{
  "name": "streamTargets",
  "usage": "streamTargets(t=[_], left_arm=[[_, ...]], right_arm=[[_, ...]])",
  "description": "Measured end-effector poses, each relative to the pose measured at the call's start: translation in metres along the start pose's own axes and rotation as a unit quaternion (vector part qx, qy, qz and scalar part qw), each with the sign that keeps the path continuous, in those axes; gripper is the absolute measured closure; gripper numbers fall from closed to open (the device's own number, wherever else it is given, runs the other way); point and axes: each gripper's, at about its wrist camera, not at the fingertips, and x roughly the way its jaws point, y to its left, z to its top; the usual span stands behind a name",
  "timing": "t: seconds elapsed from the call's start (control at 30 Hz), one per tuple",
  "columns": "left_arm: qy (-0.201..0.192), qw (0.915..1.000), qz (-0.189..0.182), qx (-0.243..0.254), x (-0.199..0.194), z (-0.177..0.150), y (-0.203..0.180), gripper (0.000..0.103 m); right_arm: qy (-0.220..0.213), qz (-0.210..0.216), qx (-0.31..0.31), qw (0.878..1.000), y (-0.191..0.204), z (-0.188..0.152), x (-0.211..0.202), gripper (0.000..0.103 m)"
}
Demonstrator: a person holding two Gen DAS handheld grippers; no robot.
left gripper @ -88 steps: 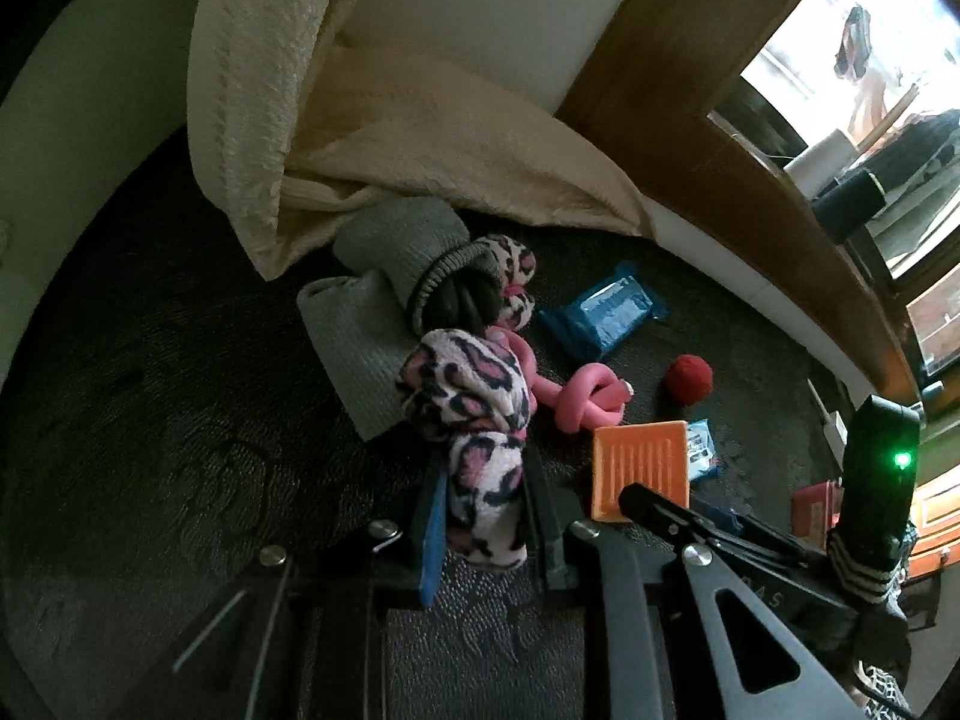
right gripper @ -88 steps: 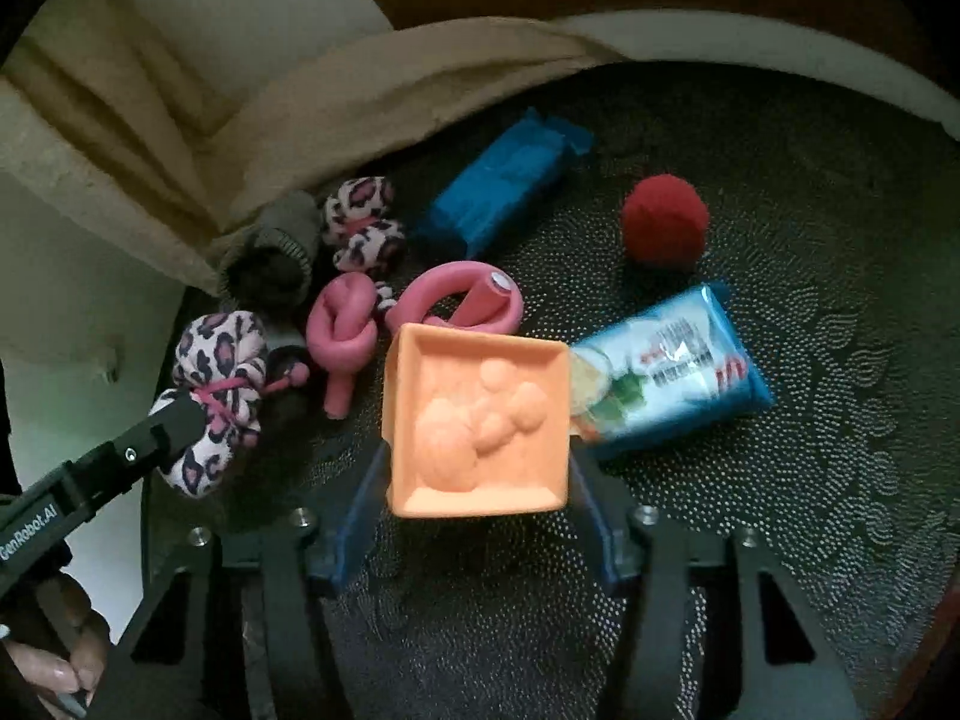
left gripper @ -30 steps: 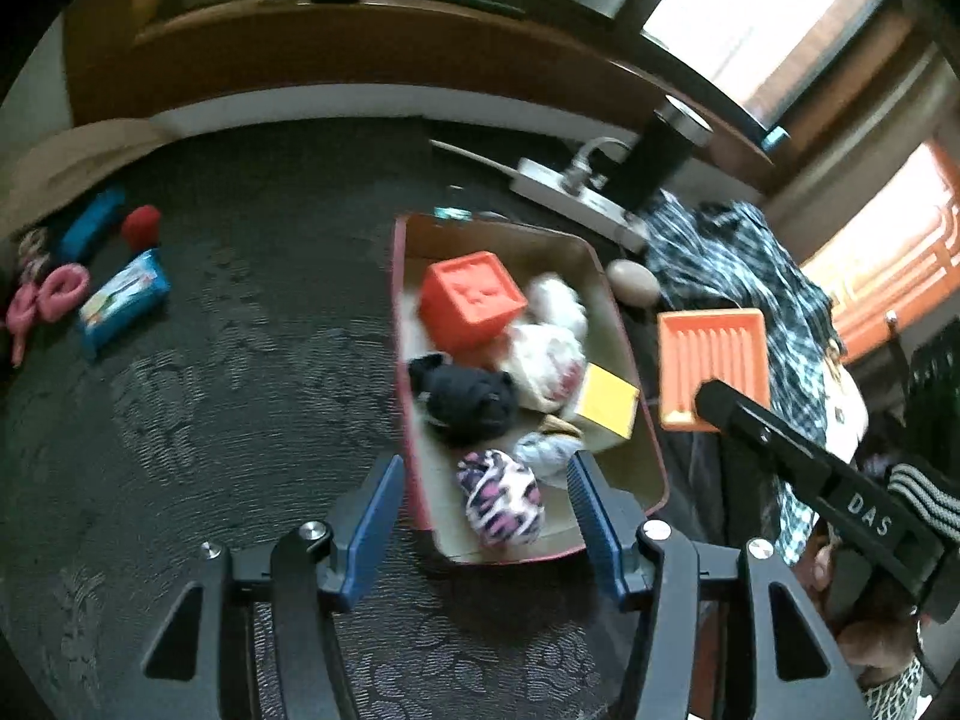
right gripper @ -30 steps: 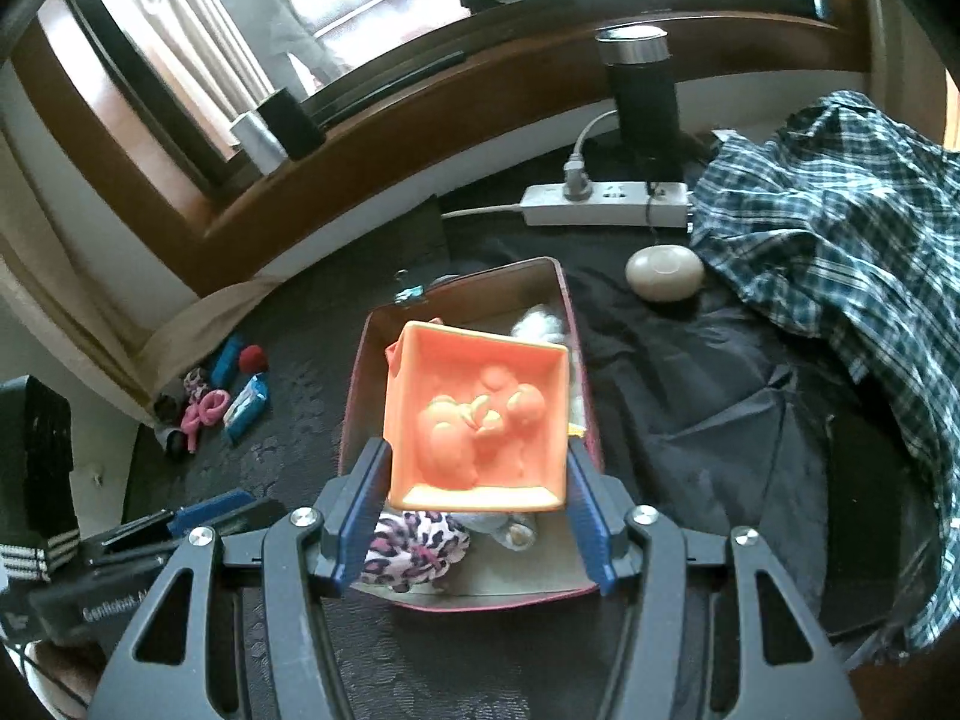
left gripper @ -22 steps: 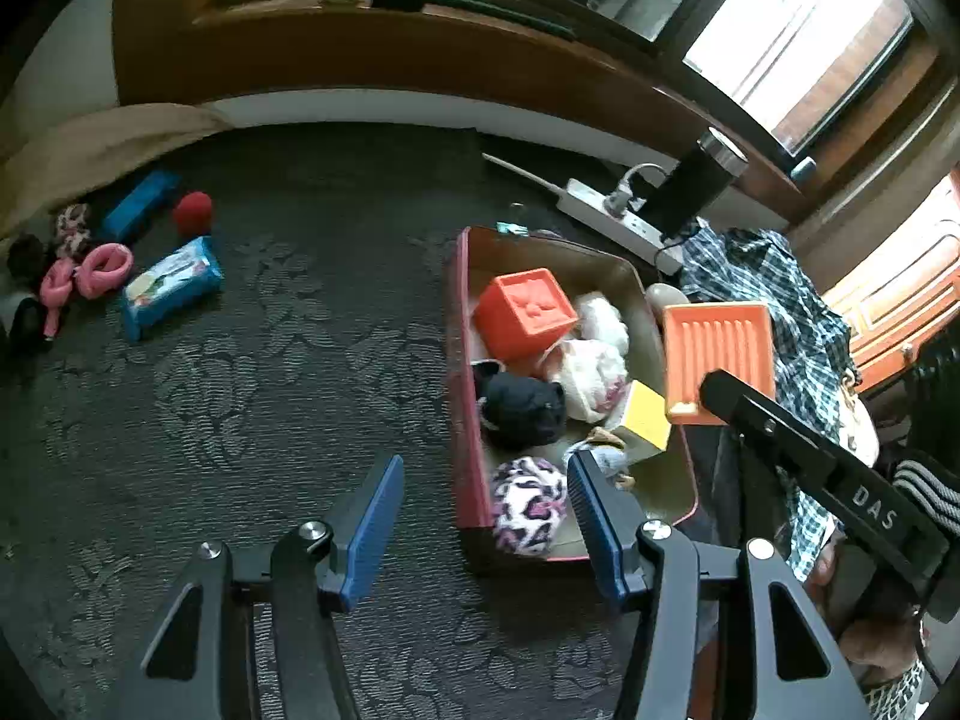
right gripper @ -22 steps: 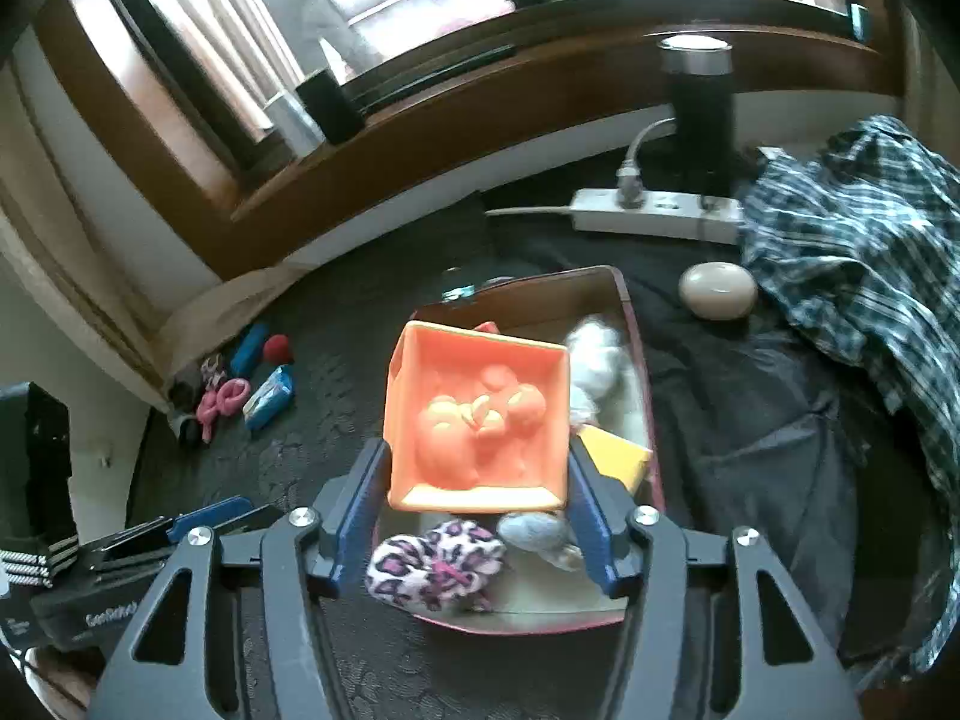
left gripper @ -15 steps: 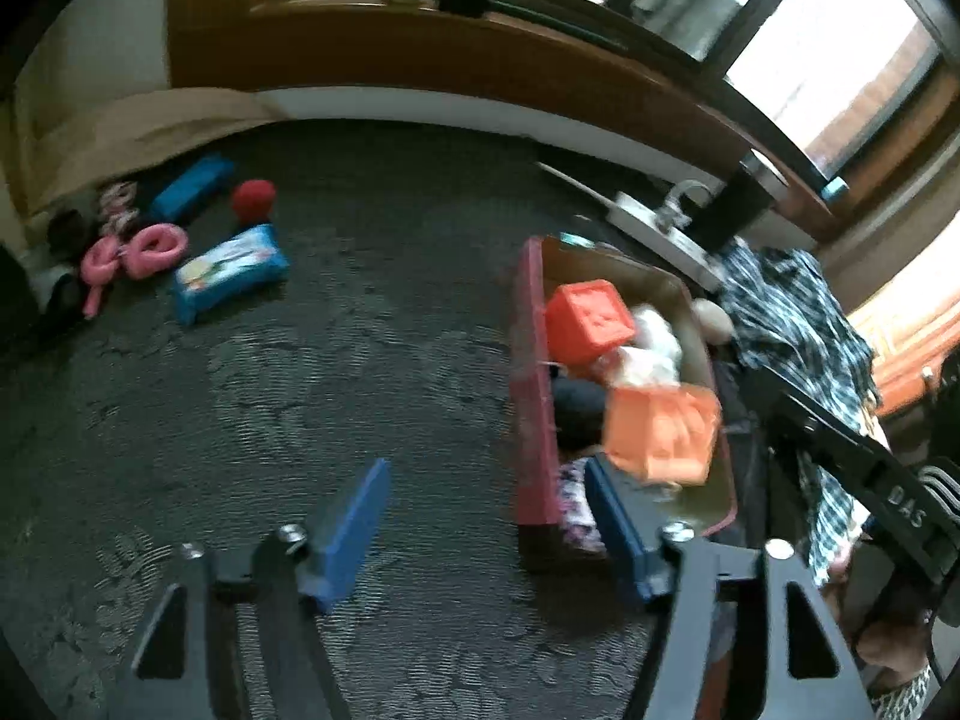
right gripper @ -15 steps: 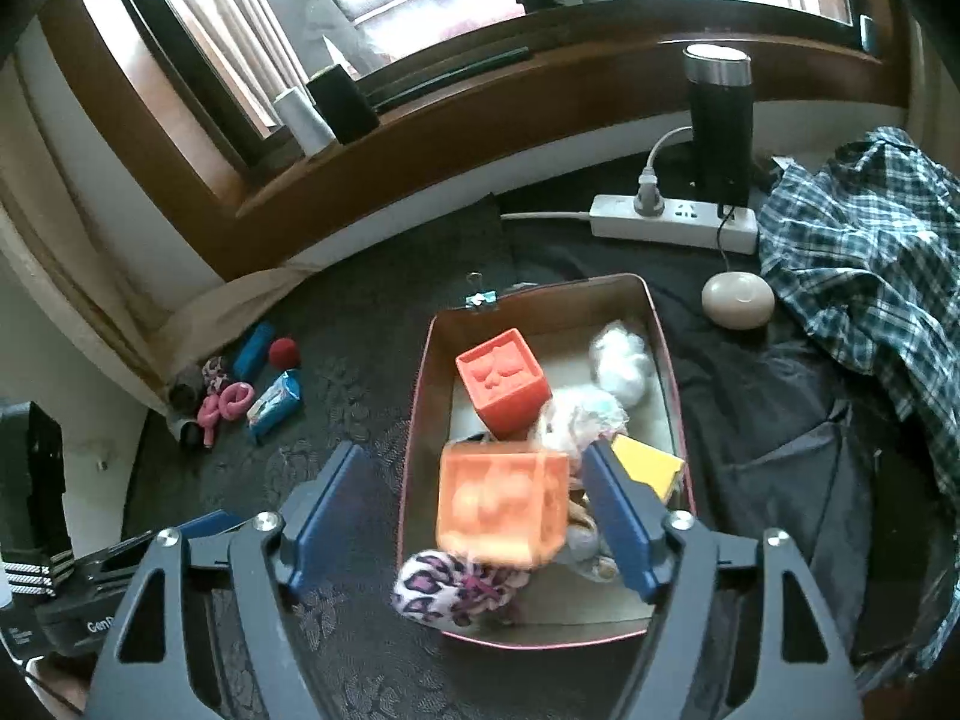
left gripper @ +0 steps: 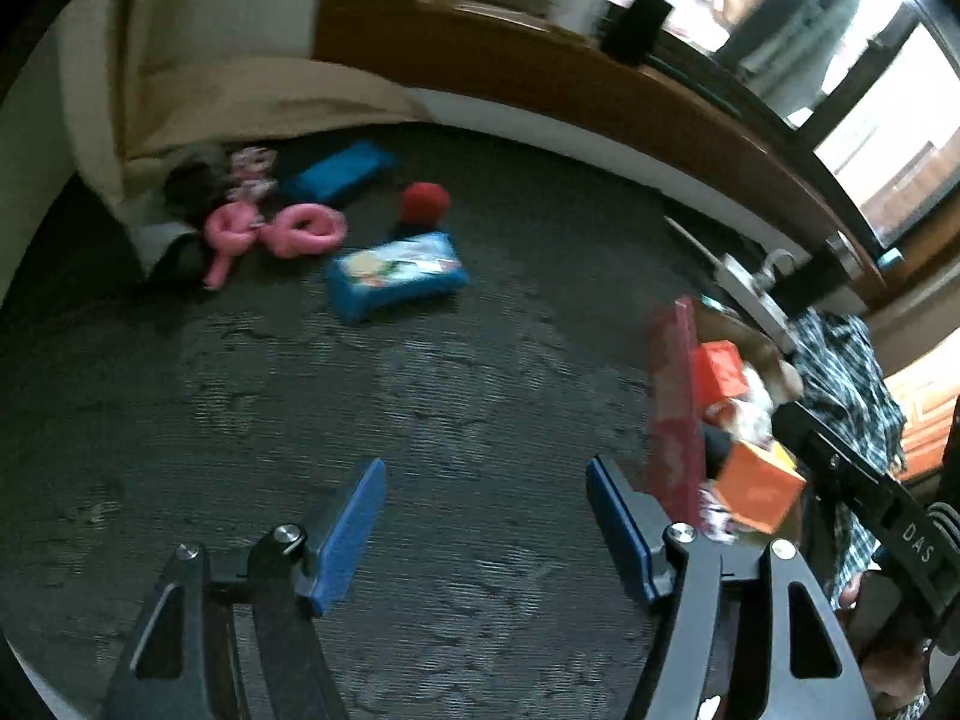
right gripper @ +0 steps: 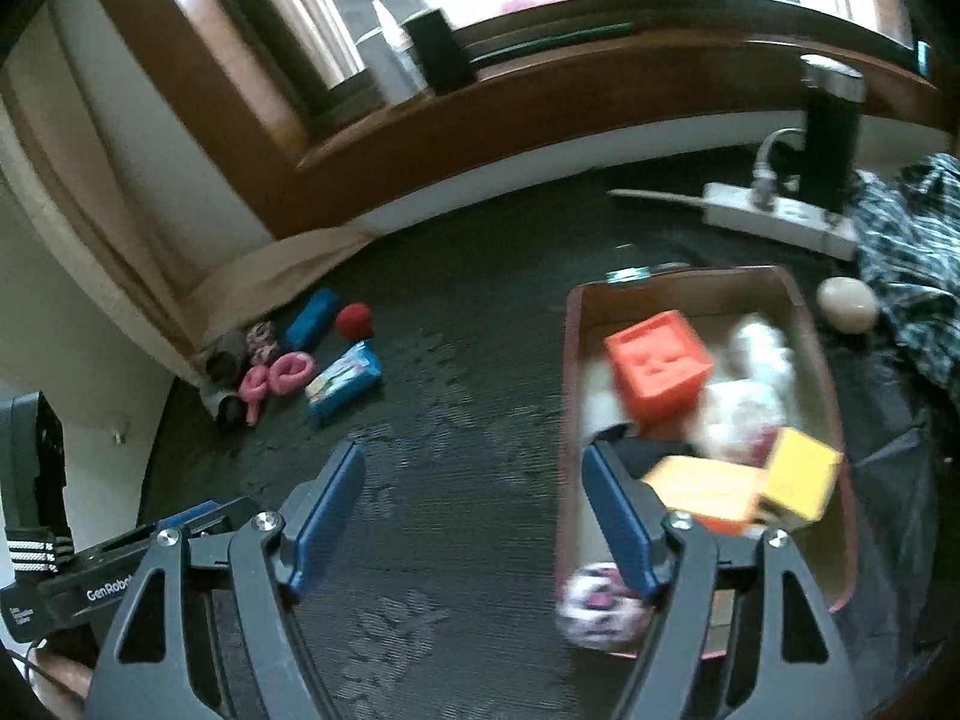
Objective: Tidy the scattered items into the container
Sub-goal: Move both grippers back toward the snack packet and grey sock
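**A:** Where do things stand with the container?

**B:** The orange block I carried a second ago now lies inside it, beside the yellow cube and the red-orange block. The leopard-print bundle is in too.

**A:** And your fingers?

**B:** Both pairs stand apart and empty: my right gripper and my left gripper over the dark floor.

**A:** What's left?

**B:** The pile by the curtain: pink knotted toy, red ball, printed packet, blue packet. Two drops done; I judge those come next.

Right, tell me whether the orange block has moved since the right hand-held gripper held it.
Yes. The orange block now lies inside the container, beside the yellow block.
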Motion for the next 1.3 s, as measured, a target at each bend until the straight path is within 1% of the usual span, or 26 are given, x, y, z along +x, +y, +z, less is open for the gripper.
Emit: streamTargets(t=[0.13,0.3,0.43,0.53,0.63,0.77,1.0,1.13,1.3], left_arm=[[-0.008,0.9992,0.018,-0.034,-0.006,0.01,0.05,0.032],[-0.021,0.9961,0.035,-0.078,-0.012,0.024,0.109,0.032],[-0.036,0.9932,0.043,-0.102,-0.014,0.045,0.15,0.032],[-0.045,0.9911,0.041,-0.118,-0.013,0.065,0.172,0.032],[-0.054,0.9891,0.04,-0.131,-0.009,0.086,0.19,0.022],[-0.061,0.9884,0.034,-0.134,0.0,0.114,0.203,0.022],[-0.054,0.9909,0.039,-0.117,0.029,0.157,0.204,0.022],[-0.056,0.9915,0.058,-0.103,0.049,0.173,0.203,0.022],[-0.055,0.9908,0.094,-0.081,0.076,0.187,0.204,0.022]], right_arm=[[0.02,0.01,-0.011,1.0,0.033,0.002,0.027,0.025],[0.042,0.017,-0.018,0.999,0.069,0.006,0.058,0.025],[0.056,0.014,-0.017,0.998,0.09,0.008,0.08,0.025],[0.066,0.011,-0.01,0.998,0.099,0.01,0.094,0.025],[0.074,0.005,-0.002,0.997,0.106,0.012,0.106,0.025],[0.082,-0.005,0.003,0.997,0.111,0.016,0.118,0.025],[0.089,-0.022,0.012,0.996,0.112,0.023,0.134,0.025],[0.095,-0.028,0.018,0.995,0.108,0.027,0.145,0.025],[0.104,-0.032,0.022,0.994,0.104,0.031,0.16,0.025]])
